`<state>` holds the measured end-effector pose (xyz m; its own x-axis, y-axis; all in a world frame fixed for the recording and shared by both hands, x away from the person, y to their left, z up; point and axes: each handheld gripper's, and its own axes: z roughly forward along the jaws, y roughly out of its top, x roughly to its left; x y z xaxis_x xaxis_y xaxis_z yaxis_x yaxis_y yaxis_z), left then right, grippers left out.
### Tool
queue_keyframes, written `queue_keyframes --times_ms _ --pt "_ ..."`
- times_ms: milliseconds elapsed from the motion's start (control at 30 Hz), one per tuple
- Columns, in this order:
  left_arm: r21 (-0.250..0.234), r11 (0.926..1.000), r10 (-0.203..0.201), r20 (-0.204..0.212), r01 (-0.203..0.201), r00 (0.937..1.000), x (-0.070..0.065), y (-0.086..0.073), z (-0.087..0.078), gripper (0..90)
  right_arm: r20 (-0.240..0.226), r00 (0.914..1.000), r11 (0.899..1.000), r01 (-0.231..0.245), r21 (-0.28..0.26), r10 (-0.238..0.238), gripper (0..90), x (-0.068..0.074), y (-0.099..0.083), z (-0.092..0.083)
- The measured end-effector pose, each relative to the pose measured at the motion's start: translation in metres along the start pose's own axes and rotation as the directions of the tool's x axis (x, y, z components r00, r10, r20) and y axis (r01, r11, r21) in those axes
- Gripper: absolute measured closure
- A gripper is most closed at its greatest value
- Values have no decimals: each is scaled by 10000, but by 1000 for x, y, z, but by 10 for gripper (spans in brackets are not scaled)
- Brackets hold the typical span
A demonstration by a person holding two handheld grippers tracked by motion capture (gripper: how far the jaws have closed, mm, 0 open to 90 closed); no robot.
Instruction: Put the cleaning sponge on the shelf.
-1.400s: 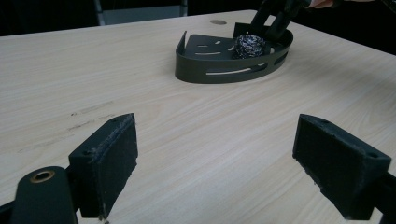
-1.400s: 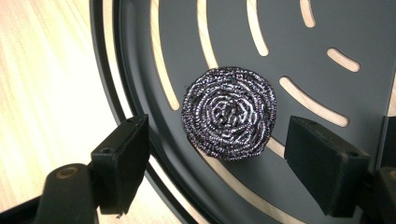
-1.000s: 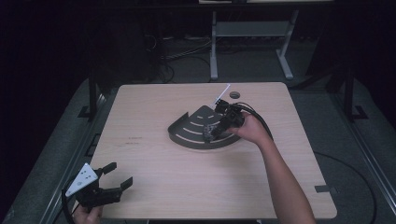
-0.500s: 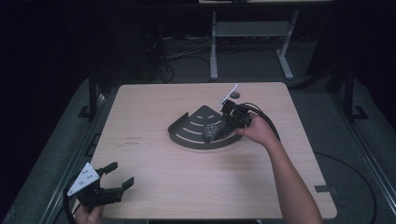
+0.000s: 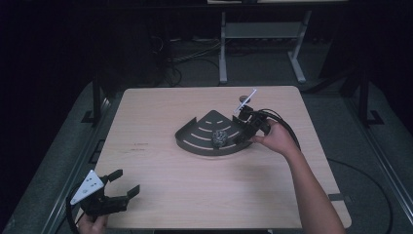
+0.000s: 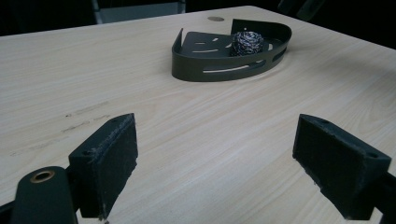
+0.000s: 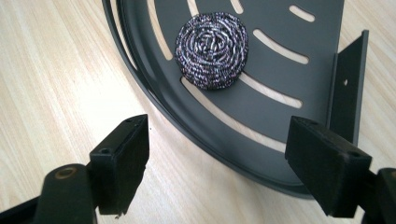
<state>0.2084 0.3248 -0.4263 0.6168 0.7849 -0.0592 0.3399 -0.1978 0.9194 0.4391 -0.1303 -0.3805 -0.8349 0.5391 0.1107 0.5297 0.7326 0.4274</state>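
A dark grey quarter-round slotted tray (image 5: 195, 145) lies on the wooden table, right of centre. A steel-wool scrubber (image 5: 220, 138) rests inside it near the curved rim. My right gripper (image 5: 242, 134) hovers at the tray's right side, open and holding nothing. In the right gripper view the scrubber (image 7: 212, 49) lies ahead on the tray (image 7: 280, 74), beyond the spread jaws (image 7: 217, 163). My left gripper (image 5: 125, 183) stands open at the table's near left corner. From there the tray (image 6: 210, 70) and scrubber (image 6: 247, 43) sit far ahead of its jaws (image 6: 224, 158).
A small round dark disc (image 6: 215, 19) sits in the tabletop behind the tray. A metal stand (image 5: 224, 48) and cables are on the floor past the far edge. Bare wood (image 5: 195, 190) spreads between the two grippers.
My right gripper has drawn back a little toward the tray's right edge, and the scrubber now shows plainly in the tray. The left gripper has barely moved.
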Motion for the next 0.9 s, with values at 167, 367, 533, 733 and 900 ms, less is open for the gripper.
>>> queue_keyframes --times_ms 167,367,533,733,900 --pt "8 10000 8 -6 -8 10000 0 0 0 132 24 10000 10000 -67 2 67 210 -1 -8 -3" --pt "12 10000 0 -12 0 10000 0 0 0 132 41 9998 9998 -182 -2 182 208 -3 -17 -6" --pt "18 10000 20 -18 -20 10000 0 0 0 132 45 9997 9997 -254 -46 254 208 -5 -25 -8" --pt "33 10000 33 -8 -33 10000 0 0 0 133 86 9994 9994 -329 -67 330 204 -7 -37 -12" --pt "33 10000 15 -3 -15 10000 0 0 1 132 175 9988 9989 -447 -166 450 203 -8 -46 -18"
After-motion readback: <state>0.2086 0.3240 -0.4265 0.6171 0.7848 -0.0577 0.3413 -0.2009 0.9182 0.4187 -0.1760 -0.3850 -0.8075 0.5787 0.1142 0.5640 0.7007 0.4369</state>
